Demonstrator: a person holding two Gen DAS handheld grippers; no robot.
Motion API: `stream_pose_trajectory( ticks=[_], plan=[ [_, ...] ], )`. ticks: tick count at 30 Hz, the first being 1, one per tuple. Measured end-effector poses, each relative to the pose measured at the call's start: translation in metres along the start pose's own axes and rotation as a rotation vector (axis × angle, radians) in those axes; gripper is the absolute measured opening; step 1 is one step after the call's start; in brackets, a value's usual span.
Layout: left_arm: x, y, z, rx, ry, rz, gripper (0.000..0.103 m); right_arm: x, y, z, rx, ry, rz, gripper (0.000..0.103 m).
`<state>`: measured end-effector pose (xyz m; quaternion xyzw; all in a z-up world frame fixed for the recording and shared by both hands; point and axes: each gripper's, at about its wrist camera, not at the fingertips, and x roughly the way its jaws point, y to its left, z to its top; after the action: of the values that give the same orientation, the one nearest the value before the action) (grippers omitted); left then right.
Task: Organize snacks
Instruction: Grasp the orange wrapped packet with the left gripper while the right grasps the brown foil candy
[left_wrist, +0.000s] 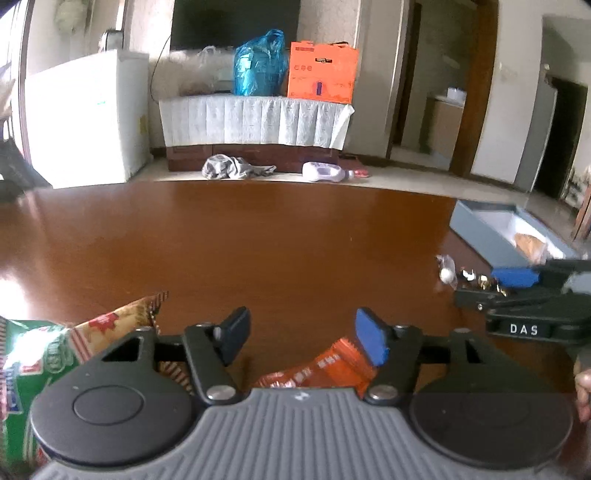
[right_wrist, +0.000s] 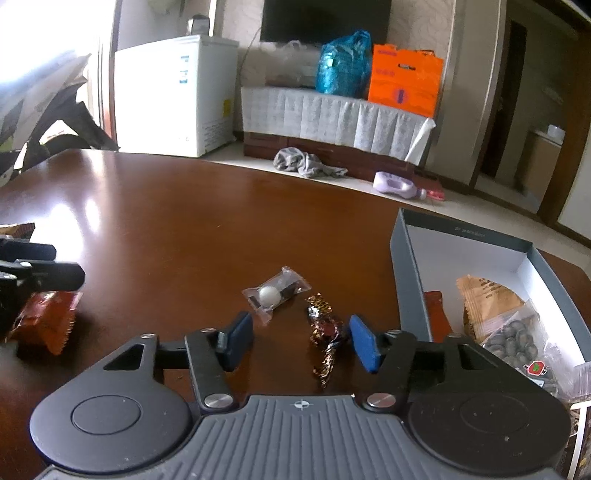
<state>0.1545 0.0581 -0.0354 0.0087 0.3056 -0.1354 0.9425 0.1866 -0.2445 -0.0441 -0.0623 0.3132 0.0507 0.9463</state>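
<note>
A glossy brown wooden table (right_wrist: 192, 206) fills both views, with window glare on its left side. Beyond its far edge lies a pale tiled floor with a crumpled grey cloth (right_wrist: 306, 164) and a lavender plastic bottle (right_wrist: 397, 183) lying on it. Against the back wall stand a white chest freezer (right_wrist: 177, 92) and a low dark cabinet draped in white paper (right_wrist: 332, 118), which carries a blue plastic bag (right_wrist: 343, 64) and an orange carton (right_wrist: 404, 79) below a dark wall-mounted screen (right_wrist: 325, 18).

The left gripper (left_wrist: 308, 339) hovers with jaws parted and nothing gripped; an orange snack packet (left_wrist: 325, 365) lies on the table under it, and a green-and-red snack bag (left_wrist: 48, 354) sits at its left.

The right gripper (right_wrist: 301, 341) is likewise apart and empty, with a gold-and-brown wrapped candy (right_wrist: 325, 332) lying on the table between its fingers, close to the right blue pad. A clear packet holding a white ball-shaped sweet (right_wrist: 275, 293) lies just beyond. To the right, an open grey box (right_wrist: 410, 273) with a white interior already holds several snack packets.
</note>
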Motion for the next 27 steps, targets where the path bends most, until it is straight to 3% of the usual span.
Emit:
stream_pose_trajectory(
  ticks=[2, 5, 7, 11, 16, 22, 27],
  plan=[
    [-0.006, -0.01, -0.004, 0.044, -0.01, 0.007, 0.068, -0.001, 0.004, -0.001, -0.019, 0.005, 0.02, 0.085],
    [-0.01, -0.032, -0.011, 0.15, -0.001, -0.011, 0.068, -0.005, 0.008, -0.004, -0.048, 0.0, 0.038, 0.086],
    [-0.004, -0.039, -0.017, 0.188, 0.051, 0.03, 0.069, -0.007, 0.007, -0.004, -0.04, 0.003, 0.048, 0.086],
    [-0.004, -0.038, -0.018, 0.117, 0.072, 0.046, 0.067, -0.005, 0.002, -0.003, -0.028, 0.005, 0.05, 0.085],
    [0.0, -0.047, -0.019, 0.114, 0.056, 0.067, 0.064, -0.009, 0.001, -0.006, -0.025, 0.001, 0.009, 0.085],
    [0.01, -0.054, -0.017, 0.131, 0.049, 0.044, 0.064, -0.016, -0.011, -0.002, 0.035, -0.015, 0.024, 0.083],
    [0.018, -0.052, -0.013, 0.115, 0.049, 0.019, 0.066, -0.011, 0.001, -0.007, -0.073, -0.003, -0.044, 0.083]
  ],
)
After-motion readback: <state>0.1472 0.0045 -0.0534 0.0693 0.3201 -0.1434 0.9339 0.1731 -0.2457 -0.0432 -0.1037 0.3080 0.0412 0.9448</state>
